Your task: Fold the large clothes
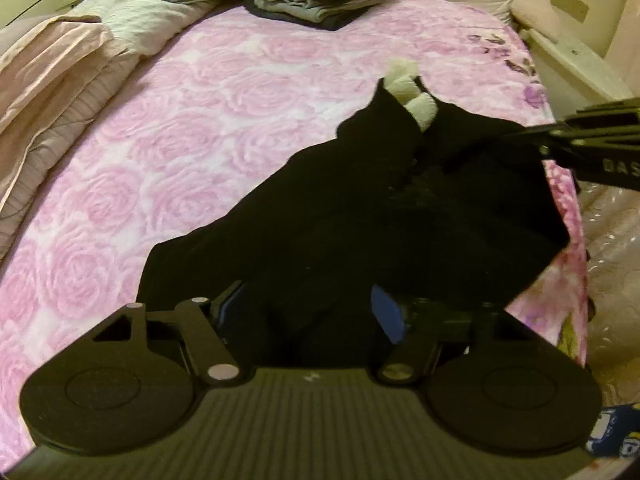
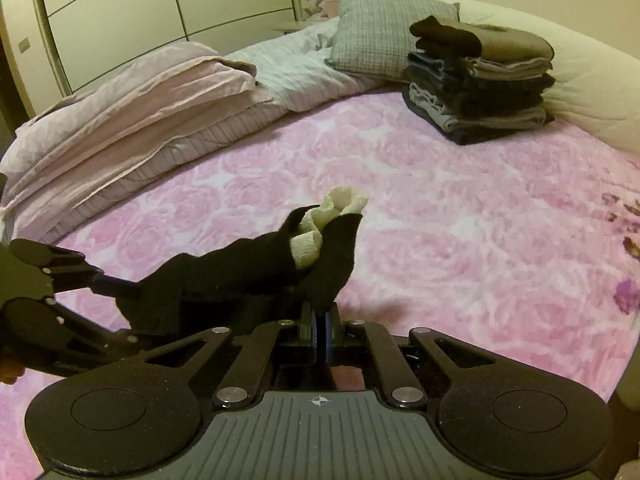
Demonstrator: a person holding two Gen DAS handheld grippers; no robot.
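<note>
Two grippers: both are engaged with one black garment (image 1: 360, 220), which is lifted off the pink rose-patterned bedspread (image 1: 160, 140).
Right gripper (image 2: 322, 316): its jaws are clenched flat on a fold of the black cloth; in the left wrist view it enters at 3 o'clock, so that one edge is held taut.
Left gripper (image 1: 308, 312): its jaws stand apart with black cloth lying between the blue pads (image 1: 386, 312); whether the pads press on it cannot be told.
Garment position: in the right wrist view it is stretched from 9 o'clock to just above centre, and a cream ribbed lining (image 2: 340, 208) is seen spilling out of its raised end.
Likely reason: the piece seems to be held at two points so that it can be spread and straightened before folding.
Folded stack (image 2: 480, 84): finished clothes are piled at 1 o'clock, well apart, near the checked pillow (image 2: 384, 28), probably so that the working area is left open.
Bedding (image 2: 132, 120): pale pink and white covers are pushed back towards 10 o'clock.
</note>
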